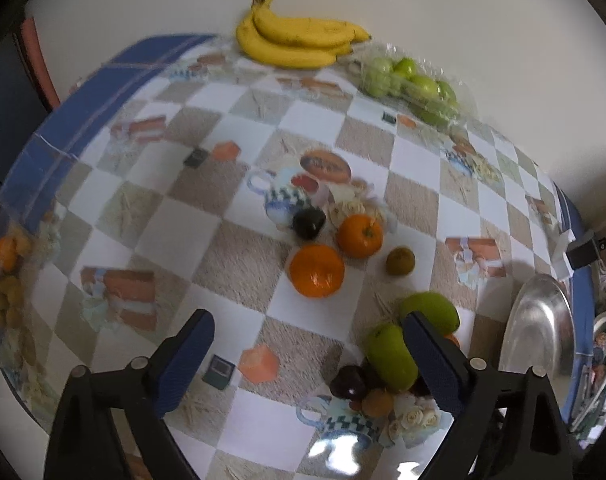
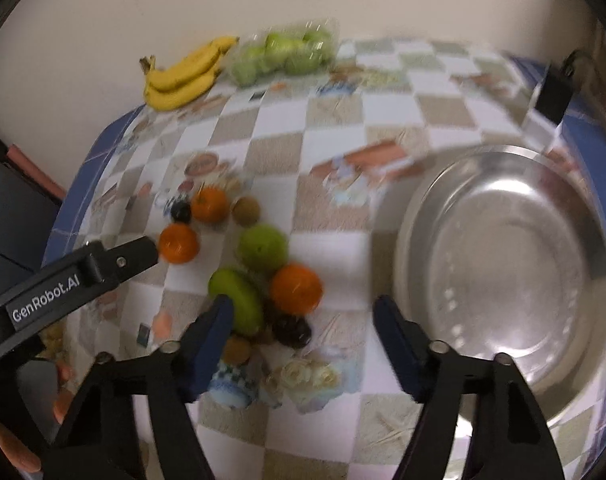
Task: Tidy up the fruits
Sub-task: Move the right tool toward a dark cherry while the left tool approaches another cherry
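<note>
1. Two tools, both w/ jaws apart, nothing held: left tool (image 1: 309, 334), right tool (image 2: 303, 320).
2. Fruits loose on the bench (image 2: 343, 128): three oranges, nearest one (image 2: 296, 287); two green fruits (image 2: 239, 300), dark plums, kiwis. Bananas (image 2: 183, 76) and bagged green fruit (image 2: 287, 54) at far edge.
3. Steel bowl (image 2: 503, 264) empty, right of pile.
4. Step, likely: approach for first pick. Next: right tool drops over the near orange, clamps, carries to bowl.

Both wrist views: high, near, angled down toward the wall. Left faces the fruit pile (image 1: 387, 344); right the bowl (image 2: 503, 264). Shared: pile, bananas (image 1: 299, 40).
</note>
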Demonstrator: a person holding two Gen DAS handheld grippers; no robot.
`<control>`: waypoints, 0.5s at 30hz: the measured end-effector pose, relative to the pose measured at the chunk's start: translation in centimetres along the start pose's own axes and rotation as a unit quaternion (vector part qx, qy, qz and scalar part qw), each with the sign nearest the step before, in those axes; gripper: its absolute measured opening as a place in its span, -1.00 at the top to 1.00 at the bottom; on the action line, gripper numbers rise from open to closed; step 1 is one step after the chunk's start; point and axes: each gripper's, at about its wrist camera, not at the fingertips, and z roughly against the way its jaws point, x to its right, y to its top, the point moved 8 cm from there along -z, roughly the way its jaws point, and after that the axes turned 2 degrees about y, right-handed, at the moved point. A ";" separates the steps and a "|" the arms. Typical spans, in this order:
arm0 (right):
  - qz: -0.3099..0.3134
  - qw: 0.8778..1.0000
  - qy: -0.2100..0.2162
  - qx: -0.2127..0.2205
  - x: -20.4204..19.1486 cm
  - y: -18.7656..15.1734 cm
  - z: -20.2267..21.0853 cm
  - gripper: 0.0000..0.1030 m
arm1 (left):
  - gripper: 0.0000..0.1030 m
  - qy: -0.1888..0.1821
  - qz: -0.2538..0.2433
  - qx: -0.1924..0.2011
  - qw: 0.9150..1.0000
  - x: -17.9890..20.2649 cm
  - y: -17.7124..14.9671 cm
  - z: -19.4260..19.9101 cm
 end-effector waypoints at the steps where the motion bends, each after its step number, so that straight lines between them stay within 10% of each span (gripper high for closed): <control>1: -0.004 1.000 0.005 -0.007 0.0 -0.2 -0.3 -0.24 | -0.79 -0.004 -0.001 -0.007 1.000 0.1 -0.3 -0.3; 15: 0.009 0.998 -0.001 -0.062 -0.5 -2.2 -3.6 0.14 | -0.50 -0.020 -0.006 -0.070 0.997 1.3 -3.1 -2.5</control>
